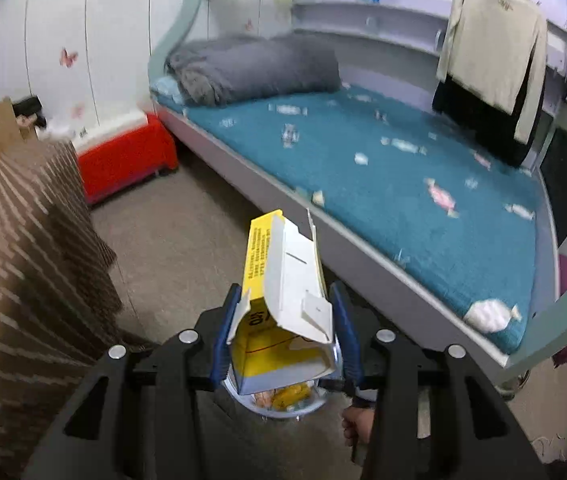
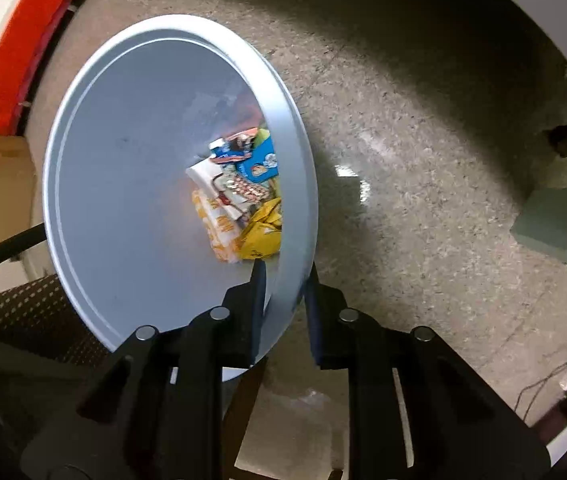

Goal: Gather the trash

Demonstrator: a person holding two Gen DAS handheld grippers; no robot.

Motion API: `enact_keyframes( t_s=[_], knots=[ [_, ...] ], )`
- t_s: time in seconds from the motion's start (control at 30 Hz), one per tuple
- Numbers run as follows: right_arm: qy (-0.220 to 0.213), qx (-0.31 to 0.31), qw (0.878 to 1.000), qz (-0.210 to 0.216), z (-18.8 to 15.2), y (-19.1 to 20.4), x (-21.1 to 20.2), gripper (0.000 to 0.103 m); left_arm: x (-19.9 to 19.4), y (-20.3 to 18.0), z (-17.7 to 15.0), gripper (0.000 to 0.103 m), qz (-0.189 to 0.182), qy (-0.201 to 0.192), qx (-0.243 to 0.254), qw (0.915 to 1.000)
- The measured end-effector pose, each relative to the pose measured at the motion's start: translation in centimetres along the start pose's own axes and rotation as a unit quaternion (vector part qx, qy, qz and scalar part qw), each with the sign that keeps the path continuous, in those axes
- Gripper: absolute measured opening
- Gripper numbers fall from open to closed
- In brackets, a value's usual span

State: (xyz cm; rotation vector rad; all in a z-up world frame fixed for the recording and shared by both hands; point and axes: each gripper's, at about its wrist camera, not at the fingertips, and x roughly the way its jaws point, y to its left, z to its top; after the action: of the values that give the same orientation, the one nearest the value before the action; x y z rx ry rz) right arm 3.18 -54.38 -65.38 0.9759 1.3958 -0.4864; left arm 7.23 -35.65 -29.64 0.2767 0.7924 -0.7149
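- While the left gripper [image 1: 285, 334] clamps the carton [image 1: 283, 304], the bin [image 1: 283, 406] sits directly below it.
- Carton's long axis points forward (away from the hand).
- Right gripper [image 2: 283, 280] pinches the bin's rim [image 2: 289, 216].
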Motion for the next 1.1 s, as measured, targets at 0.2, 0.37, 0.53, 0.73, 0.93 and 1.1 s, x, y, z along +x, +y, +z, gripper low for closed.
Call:
enact_keyframes(
  t_s=[0.2, 0.37, 0.53, 0.73, 0.93, 1.1],
  knots=[
    [-0.042, 0.011, 0.998, 0.049, -0.3, 0.0, -4.1, 0.078, 7.9, 1.6, -2.2, 0.044, 0.001, 0.075, -0.011, 0.9971],
    [-0.088, -0.012, 0.993, 0.077, -0.8, 0.5, -10.4, 0.079, 12.9, 2.1, -2.8, 0.048, -0.016, 0.119, -0.025, 0.9924],
    [-0.134, -0.039, 0.986, 0.094, -1.9, 1.4, -15.9, 0.086, 15.4, 3.0, -3.1, 0.093, 0.009, 0.153, -0.036, 0.9875],
    [-0.173, -0.078, 0.978, 0.088, -3.7, 3.4, -21.1, 0.097, 11.7, 3.2, -1.9, 0.095, 0.029, 0.130, -0.036, 0.9905],
    [-0.205, -0.090, 0.970, 0.096, -6.2, 5.4, -27.0, 0.097, 3.7, 1.8, 0.3, 0.095, 0.053, 0.065, -0.012, 0.9965],
    [-0.259, -0.119, 0.950, 0.126, -9.1, 8.1, -34.7, 0.097, -4.8, 1.2, 2.1, 0.097, 0.071, -0.011, -0.002, 0.9974]
  ],
)
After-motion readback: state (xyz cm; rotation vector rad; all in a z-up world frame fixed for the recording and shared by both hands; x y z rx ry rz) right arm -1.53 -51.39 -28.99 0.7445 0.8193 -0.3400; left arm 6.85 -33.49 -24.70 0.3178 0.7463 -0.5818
